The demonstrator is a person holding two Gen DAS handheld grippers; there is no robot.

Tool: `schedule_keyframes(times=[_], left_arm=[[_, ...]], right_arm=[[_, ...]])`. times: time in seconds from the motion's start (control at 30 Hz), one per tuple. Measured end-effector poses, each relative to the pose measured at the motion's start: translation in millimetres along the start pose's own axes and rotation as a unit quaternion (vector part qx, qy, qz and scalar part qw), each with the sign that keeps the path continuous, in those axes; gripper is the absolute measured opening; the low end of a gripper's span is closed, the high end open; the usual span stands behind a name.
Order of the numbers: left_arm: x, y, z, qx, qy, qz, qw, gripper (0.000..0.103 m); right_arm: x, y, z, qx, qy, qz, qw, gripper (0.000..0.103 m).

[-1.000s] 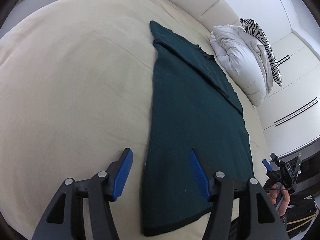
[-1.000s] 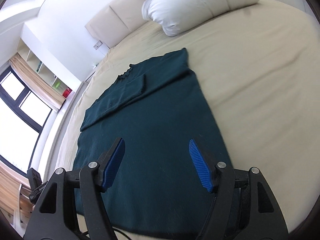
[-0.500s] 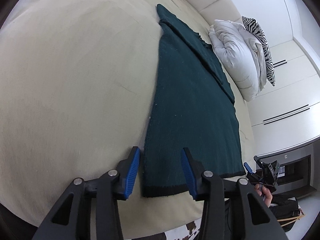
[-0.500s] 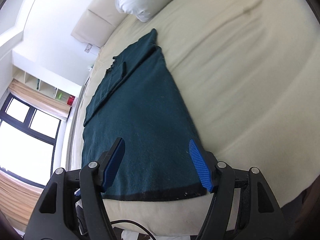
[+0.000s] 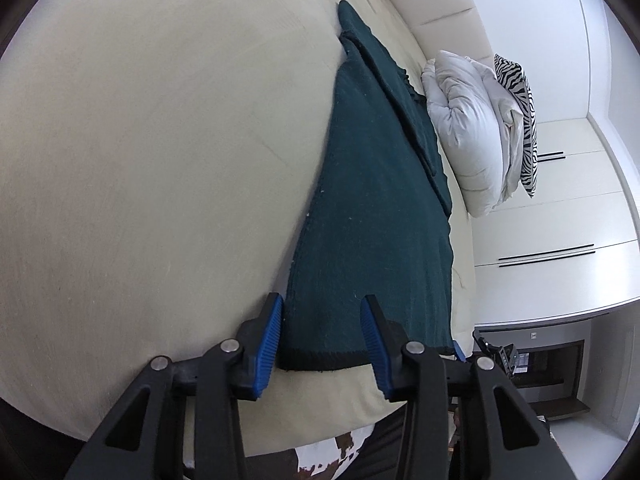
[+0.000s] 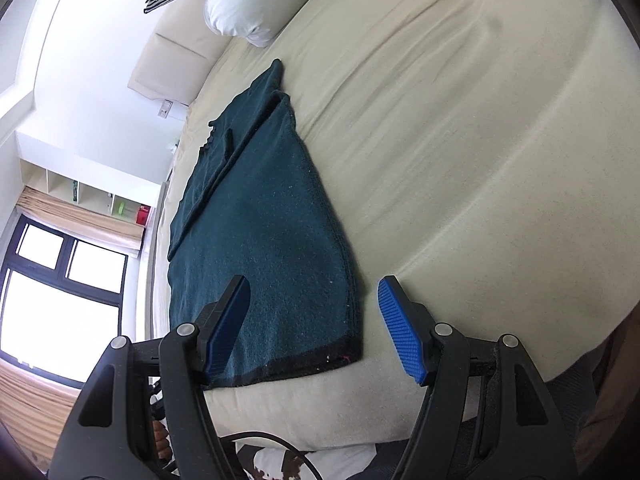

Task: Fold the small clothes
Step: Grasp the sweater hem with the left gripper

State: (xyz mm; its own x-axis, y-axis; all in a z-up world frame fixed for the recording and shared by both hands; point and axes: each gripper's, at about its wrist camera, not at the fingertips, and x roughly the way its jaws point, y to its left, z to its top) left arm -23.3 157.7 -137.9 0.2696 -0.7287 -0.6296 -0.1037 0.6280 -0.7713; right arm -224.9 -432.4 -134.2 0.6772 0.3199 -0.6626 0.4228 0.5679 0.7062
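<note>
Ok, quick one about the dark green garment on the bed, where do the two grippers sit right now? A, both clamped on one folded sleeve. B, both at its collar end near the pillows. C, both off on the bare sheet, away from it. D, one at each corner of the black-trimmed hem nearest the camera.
D: the left gripper and the right gripper each straddle a near corner of the dark green garment, fingers apart.
</note>
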Motion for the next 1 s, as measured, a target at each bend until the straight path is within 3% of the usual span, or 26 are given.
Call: schedule_keyframes(times=[0.23, 0.43, 0.83, 0.93, 1.0], left_arm=[[1, 2, -3, -0.009, 0.008, -0.007, 0.9999, 0.033], [0, 10, -2, -0.014, 0.007, 0.003, 0.9999, 0.007], [-3, 9, -4, 0.006, 0.002, 0.017, 0.9998, 0.008], [-3, 6, -5, 0.007, -0.001, 0.017, 0.9998, 0.007], [-3, 6, -5, 0.01, -0.002, 0.018, 0.9998, 0.007]], right_arm=[[3, 5, -1, -0.005, 0.013, -0.004, 1.0, 0.066], [-2, 1, -3, 0.008, 0.027, -0.011, 1.0, 0.065], [22, 6, 2, 0.017, 0.091, -0.029, 0.995, 0.064], [31, 6, 5, 0.018, 0.101, -0.027, 0.994, 0.057], [36, 4, 5, 0.02, 0.107, -0.027, 0.994, 0.045]])
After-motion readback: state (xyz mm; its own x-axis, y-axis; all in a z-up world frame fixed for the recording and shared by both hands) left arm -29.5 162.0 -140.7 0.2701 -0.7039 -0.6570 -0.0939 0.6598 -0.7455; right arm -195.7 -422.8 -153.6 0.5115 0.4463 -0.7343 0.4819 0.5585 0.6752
